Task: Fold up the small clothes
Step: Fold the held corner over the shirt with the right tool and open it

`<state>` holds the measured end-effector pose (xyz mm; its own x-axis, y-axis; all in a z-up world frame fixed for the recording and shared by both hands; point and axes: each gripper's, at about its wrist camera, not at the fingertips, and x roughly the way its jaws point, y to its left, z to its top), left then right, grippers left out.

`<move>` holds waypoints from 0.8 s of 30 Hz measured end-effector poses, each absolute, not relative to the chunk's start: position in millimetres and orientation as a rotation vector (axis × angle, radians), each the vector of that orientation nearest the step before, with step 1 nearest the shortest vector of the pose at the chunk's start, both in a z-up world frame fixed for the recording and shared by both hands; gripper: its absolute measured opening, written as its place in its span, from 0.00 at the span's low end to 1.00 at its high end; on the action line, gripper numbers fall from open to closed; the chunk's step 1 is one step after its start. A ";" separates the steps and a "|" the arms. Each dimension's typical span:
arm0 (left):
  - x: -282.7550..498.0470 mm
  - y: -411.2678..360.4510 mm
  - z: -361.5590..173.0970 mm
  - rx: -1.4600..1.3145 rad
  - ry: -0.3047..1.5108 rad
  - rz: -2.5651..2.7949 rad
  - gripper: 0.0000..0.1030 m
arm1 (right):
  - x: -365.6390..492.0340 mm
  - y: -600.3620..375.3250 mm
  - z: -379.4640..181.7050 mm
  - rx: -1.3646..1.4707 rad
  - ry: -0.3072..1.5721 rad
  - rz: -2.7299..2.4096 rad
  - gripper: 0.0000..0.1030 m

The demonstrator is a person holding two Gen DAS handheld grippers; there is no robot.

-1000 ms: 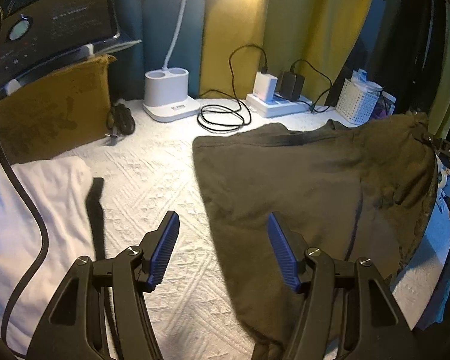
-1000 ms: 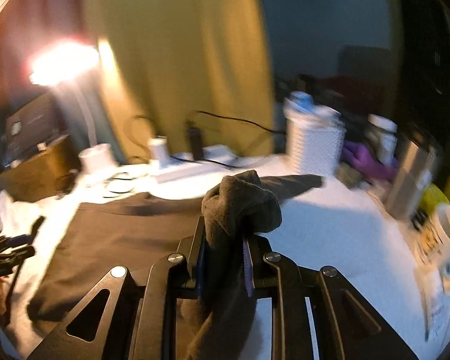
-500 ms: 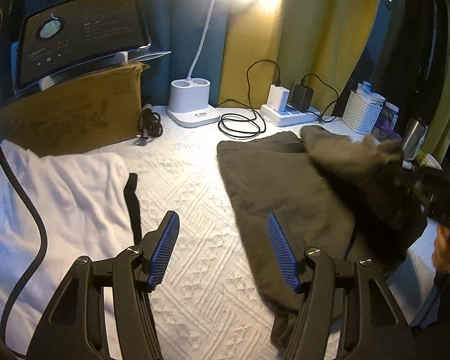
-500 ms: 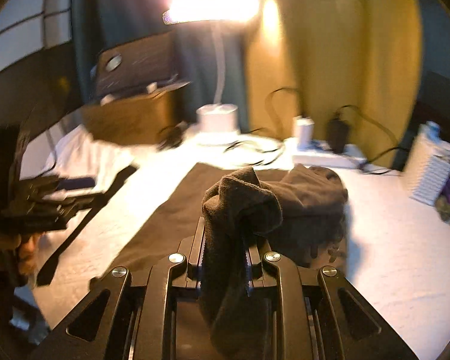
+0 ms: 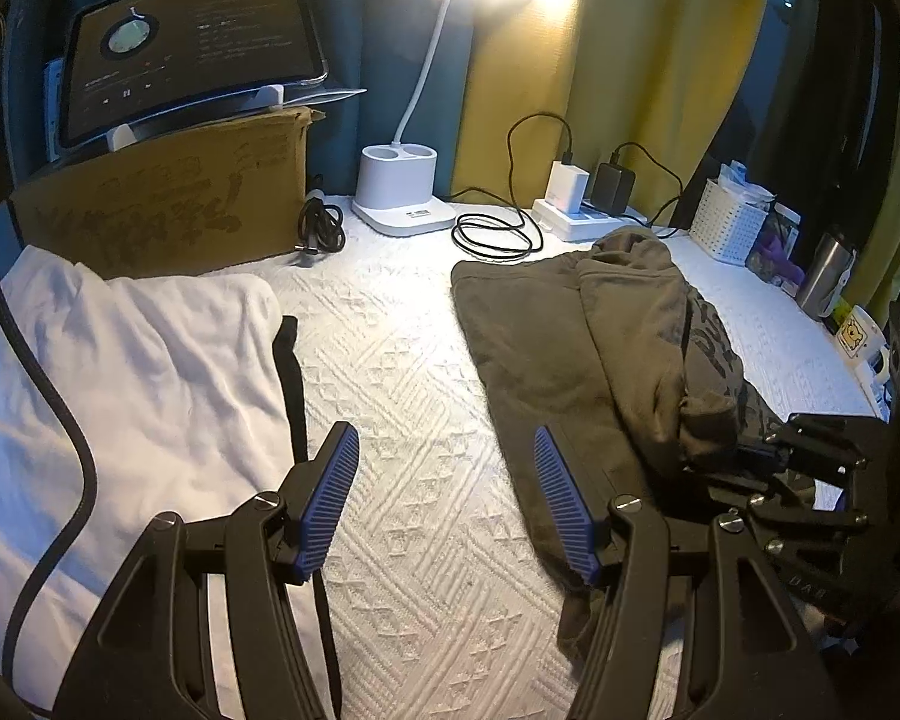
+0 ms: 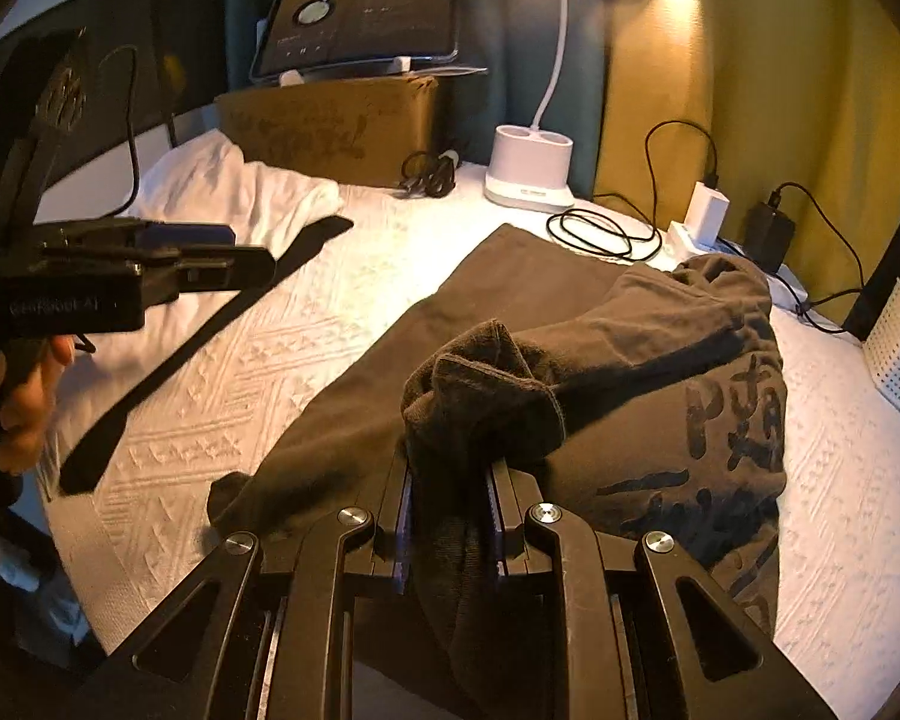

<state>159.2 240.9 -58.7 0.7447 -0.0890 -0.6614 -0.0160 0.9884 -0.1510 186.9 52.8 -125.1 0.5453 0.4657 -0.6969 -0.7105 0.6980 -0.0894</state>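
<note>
The olive shirt (image 6: 660, 396) is lying half-doubled on the white quilted bench (image 5: 402, 396), dark print showing; my right claw (image 6: 450, 516) is pinching its bunched edge. My left claw (image 5: 447, 498) is hanging spread over bare quilt beside the white cloth (image 5: 138, 372).

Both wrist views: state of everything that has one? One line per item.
left gripper: open, empty, over the bedspread
right gripper: shut on a bunched edge of the olive shirt
olive shirt: partly folded, right side pulled over onto itself, print showing
white garment: lying loose and crumpled, untouched
desk lamp: on
tablet: screen lit, propped on the cardboard box
chargers: plugged in
</note>
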 end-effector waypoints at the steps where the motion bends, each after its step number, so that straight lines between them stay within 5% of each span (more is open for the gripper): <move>1: 158.6 241.5 -58.9 -0.151 0.731 -0.039 0.59 | 185.4 53.7 -125.7 -0.388 0.698 0.717 0.20; 15: 155.3 237.5 -54.1 -0.133 0.748 -0.015 0.59 | 156.0 57.9 -119.6 -0.413 0.720 0.881 0.23; 19: 166.1 229.6 -46.6 -0.109 0.743 -0.028 0.59 | 150.8 39.8 -94.9 -0.331 0.679 0.932 0.81; 24: 185.7 208.2 -34.9 -0.066 0.727 -0.082 0.63 | 152.2 15.4 -73.3 -0.291 0.604 0.874 0.82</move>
